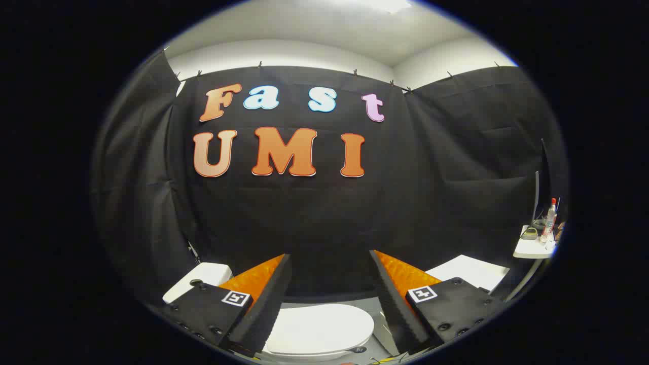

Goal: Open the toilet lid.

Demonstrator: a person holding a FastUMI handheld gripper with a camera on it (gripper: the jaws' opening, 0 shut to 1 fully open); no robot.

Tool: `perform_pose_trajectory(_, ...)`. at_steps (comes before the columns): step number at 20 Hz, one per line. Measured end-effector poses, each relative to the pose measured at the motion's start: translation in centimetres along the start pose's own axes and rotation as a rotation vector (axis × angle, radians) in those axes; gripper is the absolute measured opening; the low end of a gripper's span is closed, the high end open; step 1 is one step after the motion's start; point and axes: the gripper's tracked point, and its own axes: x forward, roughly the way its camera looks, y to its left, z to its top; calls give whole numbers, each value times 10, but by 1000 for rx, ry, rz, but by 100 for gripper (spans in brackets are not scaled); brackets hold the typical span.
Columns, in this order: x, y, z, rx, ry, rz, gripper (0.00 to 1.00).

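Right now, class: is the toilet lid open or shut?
Shut. The toilet lid lies flat over the bowl, below the open tongs, whose fingers stand wide apart, touching nothing.

We count one toilet lid, one bottle on the small table, and one gripper, fingers spread apart.

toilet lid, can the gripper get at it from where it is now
Probably yes. The toilet lid lies shut below and between the open fingers of the gripper, with nothing visible between them and it. The gripper sits above it, not touching, so it would have to come down.
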Motion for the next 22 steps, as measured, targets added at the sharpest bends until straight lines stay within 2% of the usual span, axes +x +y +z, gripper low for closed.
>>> perform_pose_trajectory(9, -3, -36, 1, 20, -9, -48, 97)
perform_pose_trajectory(22, -5, -34, -2, 22, -15, -27, 97)
